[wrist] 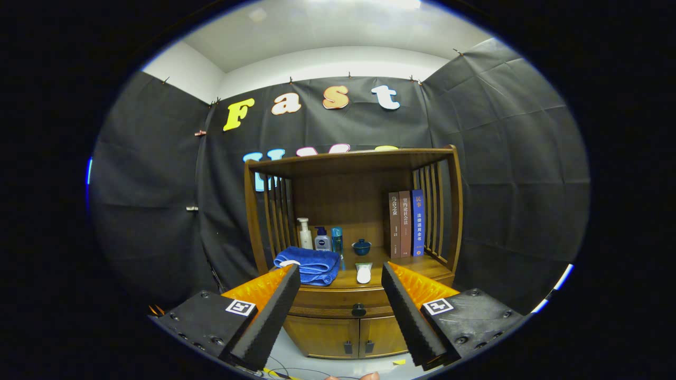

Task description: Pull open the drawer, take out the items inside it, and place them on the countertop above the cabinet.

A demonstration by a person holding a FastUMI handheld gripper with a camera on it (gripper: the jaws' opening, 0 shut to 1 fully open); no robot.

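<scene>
While the gripper (340, 311) hung before the cabinet, fingers wide and empty, the closed drawer (338, 300) sat just under the counter (422, 266), probably stiff, best taken by its dark knob (358, 310).

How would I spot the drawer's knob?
Find the wooden cabinet with its open shelf. Below the countertop runs a curved drawer; the knob sits at its centre, between the open gripper fingers. It is round and dark, unlike the two door handles below.
</scene>
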